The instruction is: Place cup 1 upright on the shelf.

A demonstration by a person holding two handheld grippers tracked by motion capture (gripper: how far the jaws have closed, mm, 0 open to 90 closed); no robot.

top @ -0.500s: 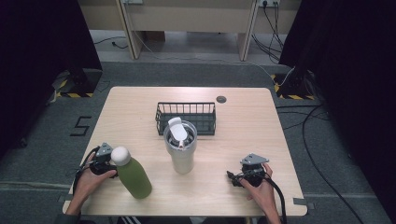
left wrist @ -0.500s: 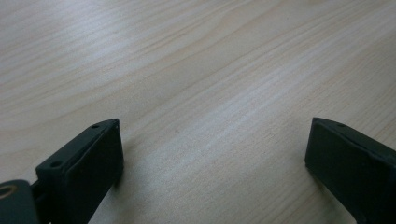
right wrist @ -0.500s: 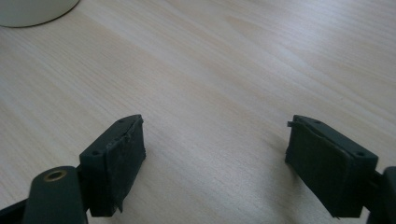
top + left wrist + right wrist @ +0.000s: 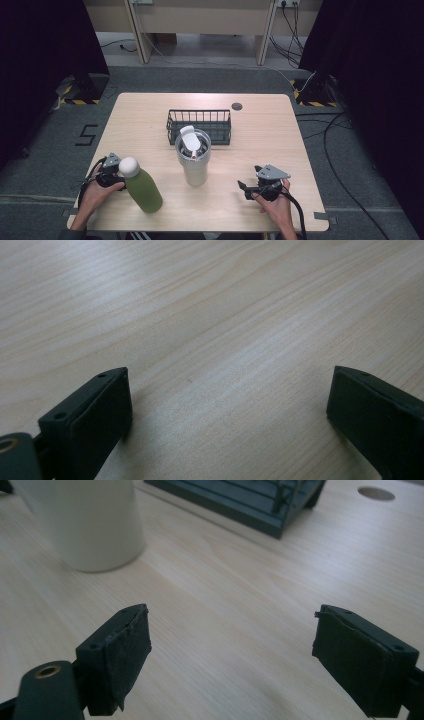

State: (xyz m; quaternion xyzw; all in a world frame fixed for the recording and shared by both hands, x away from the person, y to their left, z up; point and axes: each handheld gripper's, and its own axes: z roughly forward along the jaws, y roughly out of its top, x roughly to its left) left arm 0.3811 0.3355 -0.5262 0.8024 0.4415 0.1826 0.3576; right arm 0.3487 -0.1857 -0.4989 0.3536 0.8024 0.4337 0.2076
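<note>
Green bottle (image 4: pixel 143 190) stood upright near the table's (image 4: pixel 260 140) front left edge, just beside the left gripper (image 4: pixel 107 175). Both the left and right gripper (image 4: pixel 245 187) were spread, holding nothing. Tumbler (image 4: pixel 193 157) stood mid-table before the basket (image 4: pixel 199 125).

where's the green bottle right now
In the high view the green bottle stands upright at the table's near left, just beside the left gripper, with the white tumbler to its right.
</note>
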